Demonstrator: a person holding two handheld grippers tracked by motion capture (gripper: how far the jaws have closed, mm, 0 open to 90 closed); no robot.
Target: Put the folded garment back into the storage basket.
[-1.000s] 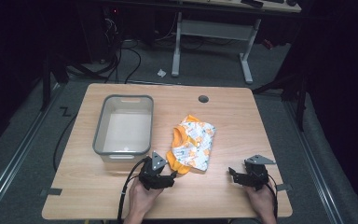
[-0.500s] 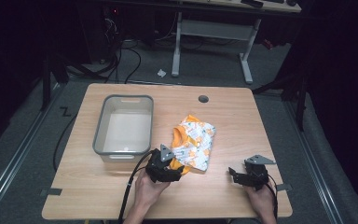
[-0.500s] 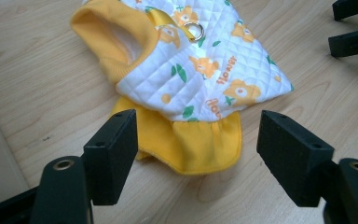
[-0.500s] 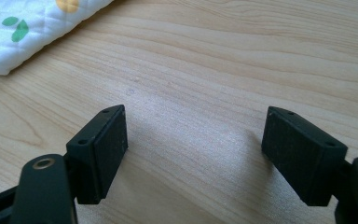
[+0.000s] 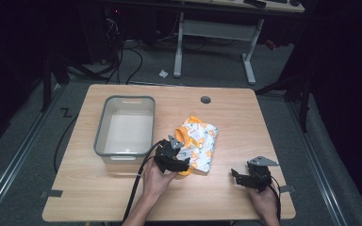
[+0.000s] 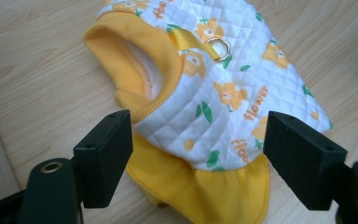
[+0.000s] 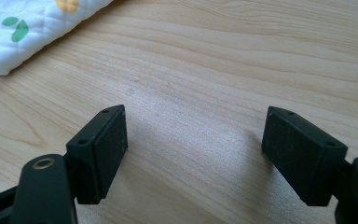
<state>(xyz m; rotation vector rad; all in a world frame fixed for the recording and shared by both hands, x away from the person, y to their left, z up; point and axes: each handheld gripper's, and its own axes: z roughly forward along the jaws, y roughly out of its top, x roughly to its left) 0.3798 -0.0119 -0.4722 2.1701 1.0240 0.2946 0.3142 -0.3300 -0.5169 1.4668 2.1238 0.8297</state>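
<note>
Left gripper (image 5: 176,153) found at the near edge of a small quilted pet garment (image 5: 198,148), jaws spread wide, having just been opening; in the left gripper view the garment (image 6: 214,98) lies between and just beyond the two pads, none of it pinched, pads clear of the cloth on both sides. Yellow ruffled hem (image 6: 205,191) nearest the jaws, ribbed yellow collar opening (image 6: 140,70) farther off toward the left pad, metal ring (image 6: 219,49) on a yellow strap on top, beyond the jaws. Garment lying flat on the wooden table (image 5: 226,117), not lifted, not in the bin. Wide spread judged as preparation to straddle the hem and take a broad bite of thick cloth. Grey plastic bin (image 5: 125,125) standing empty just beyond and to the left of the left gripper, close enough to serve as the likely destination. Right gripper (image 5: 245,178) held well off to the right of the garment, low over bare table, jaws likewise spread with nothing between them; in the right gripper view a corner of the garment (image 7: 23,32) visible far ahead to the left of its jaws. Idle placement judged as keeping clear of the working hand.
</note>
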